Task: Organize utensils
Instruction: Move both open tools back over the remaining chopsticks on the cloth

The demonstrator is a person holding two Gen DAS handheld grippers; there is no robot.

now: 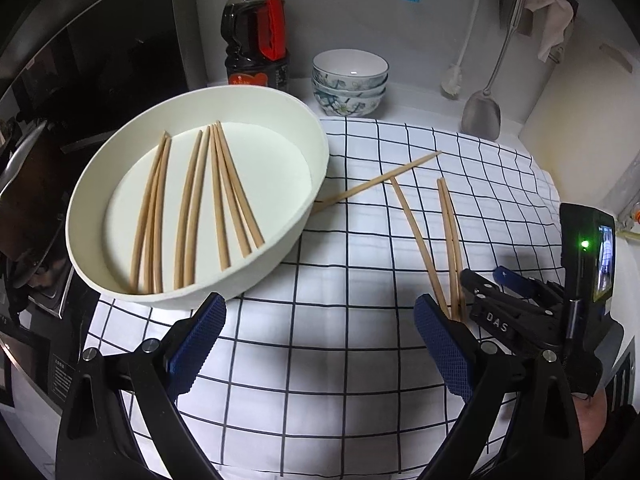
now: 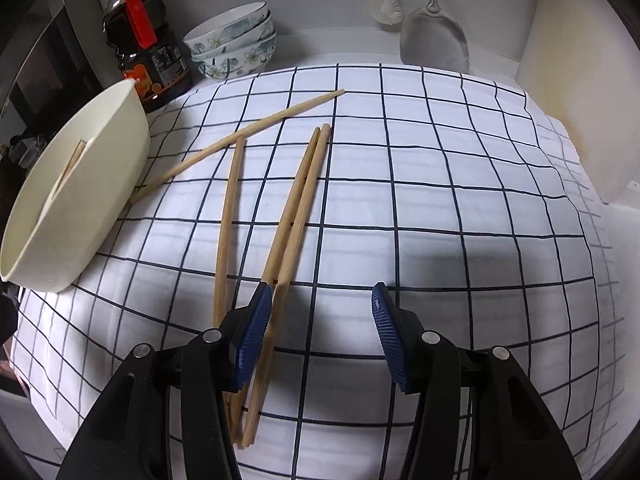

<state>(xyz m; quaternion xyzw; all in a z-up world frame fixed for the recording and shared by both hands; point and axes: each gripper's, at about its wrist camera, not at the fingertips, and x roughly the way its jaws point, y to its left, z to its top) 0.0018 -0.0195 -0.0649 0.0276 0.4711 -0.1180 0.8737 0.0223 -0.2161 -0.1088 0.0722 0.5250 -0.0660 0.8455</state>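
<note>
A white round tub (image 1: pixel 316 184) stands on the checked cloth (image 1: pixel 360 360) with several wooden chopsticks (image 1: pixel 200 200) lying inside. More chopsticks lie loose on the cloth: a touching pair (image 2: pixel 304 200), a single one (image 2: pixel 228 220) left of it, and a slanted one (image 2: pixel 240 136) reaching the tub (image 2: pixel 80 200). My right gripper (image 2: pixel 320 294) is open low over the cloth. The pair runs just inside its left finger (image 2: pixel 252 332), and no pad presses on it. My left gripper (image 1: pixel 320 312) is open and empty in front of the tub, with the right gripper (image 1: pixel 486 276) at its right.
A dark soy sauce bottle (image 1: pixel 256 28) and a stack of patterned bowls (image 1: pixel 350 80) stand at the back wall. A metal spatula (image 1: pixel 482 112) and a white brush (image 1: pixel 454 80) hang there. A pale board (image 1: pixel 580 128) leans at the right. A dark appliance (image 1: pixel 60 120) sits to the left.
</note>
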